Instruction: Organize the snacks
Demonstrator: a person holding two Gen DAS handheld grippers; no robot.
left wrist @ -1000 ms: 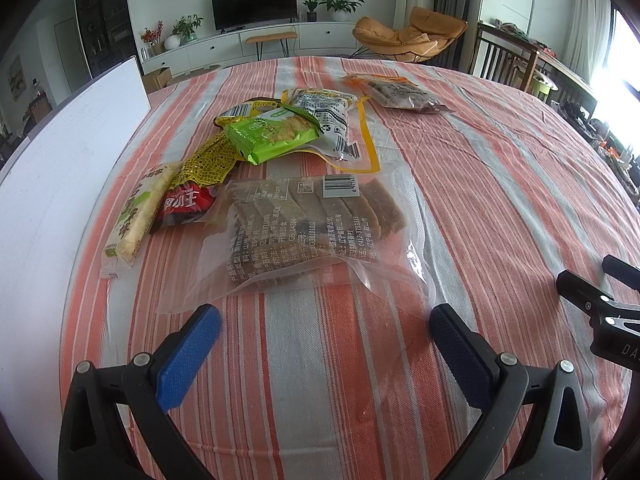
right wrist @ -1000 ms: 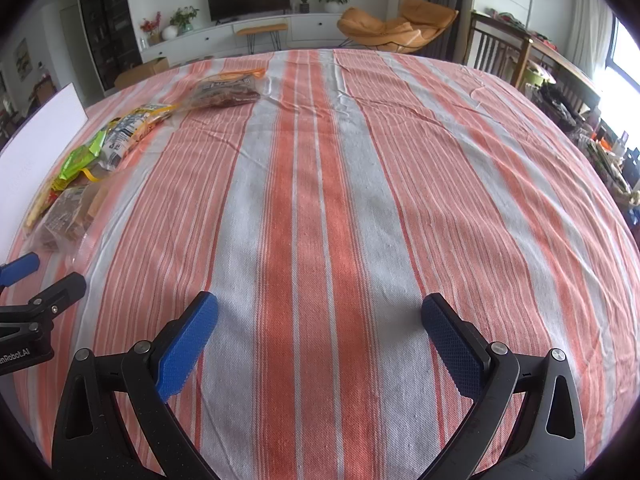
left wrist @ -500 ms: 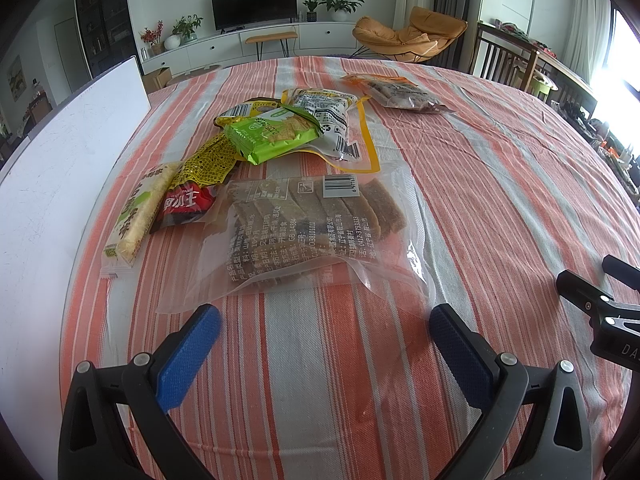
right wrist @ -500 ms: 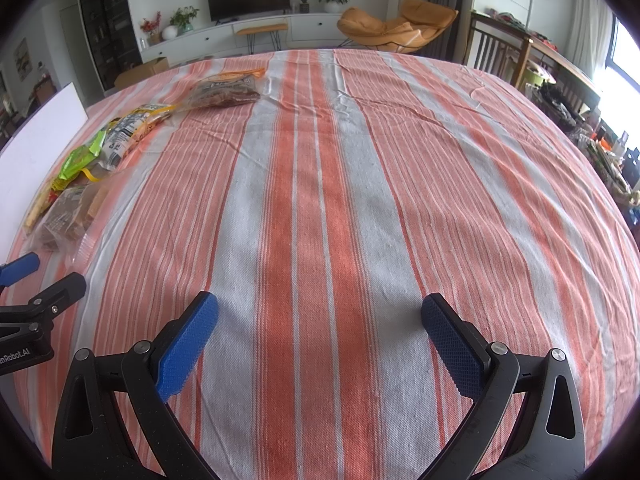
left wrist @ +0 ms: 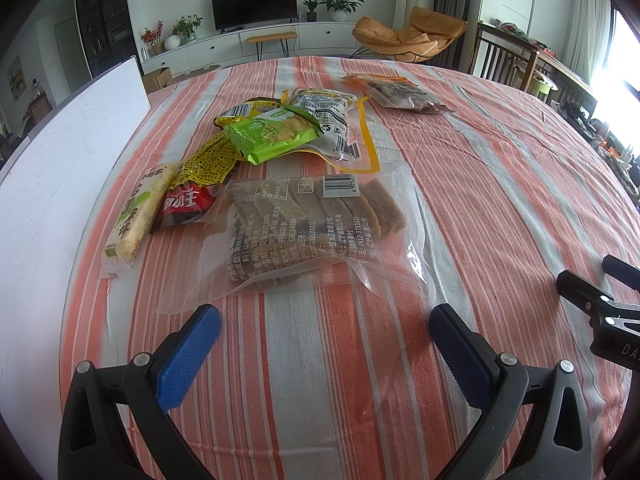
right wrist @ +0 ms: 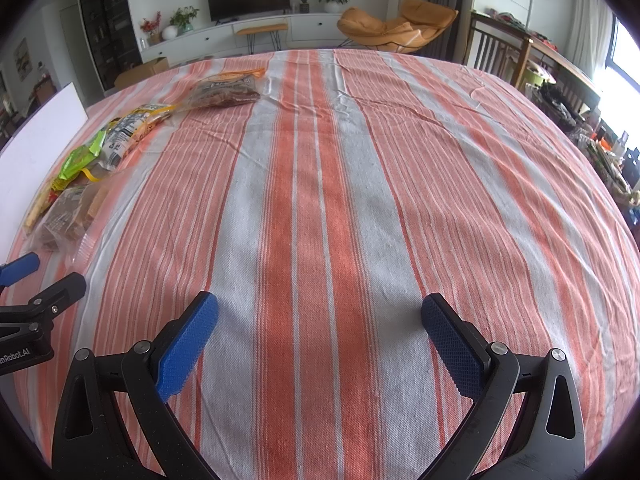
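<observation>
Several snack packs lie on the striped tablecloth (left wrist: 500,184). A clear bag of brown bars (left wrist: 304,228) lies just ahead of my open, empty left gripper (left wrist: 324,320). Behind it lie a red pack (left wrist: 184,204), a pale rice bar (left wrist: 138,212), a yellow pack (left wrist: 208,160), a green cracker pack (left wrist: 272,134) and a white-and-yellow bag (left wrist: 332,124). An orange bag of dark snacks (left wrist: 396,92) lies apart, farther back. My right gripper (right wrist: 320,310) is open and empty over bare cloth; the snacks (right wrist: 80,184) lie to its far left.
A white board (left wrist: 52,176) stands along the table's left edge. The right gripper's body (left wrist: 600,308) shows at the left wrist view's right edge. Beyond the table are an orange lounge chair (left wrist: 408,36), wooden chairs (left wrist: 504,60) and a TV cabinet.
</observation>
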